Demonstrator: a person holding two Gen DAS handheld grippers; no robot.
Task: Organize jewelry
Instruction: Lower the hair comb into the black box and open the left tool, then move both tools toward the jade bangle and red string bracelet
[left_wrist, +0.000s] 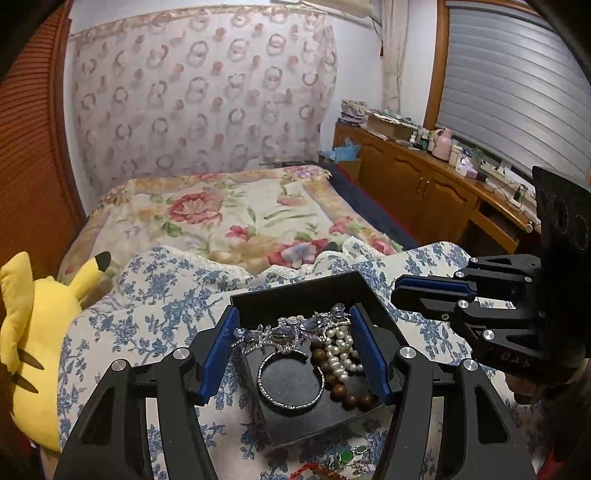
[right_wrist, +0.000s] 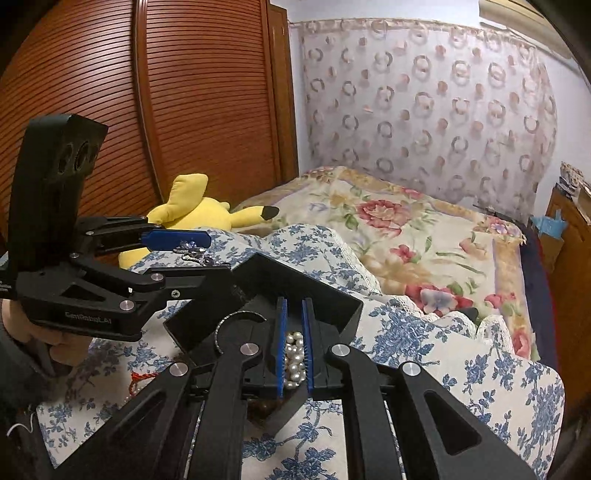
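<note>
The left gripper gripped a crystal necklace between its jaws above the black box. The right gripper, jaws clenched, hung empty over the pearls. Lowering the necklace slowly would likely avoid tangling.
</note>
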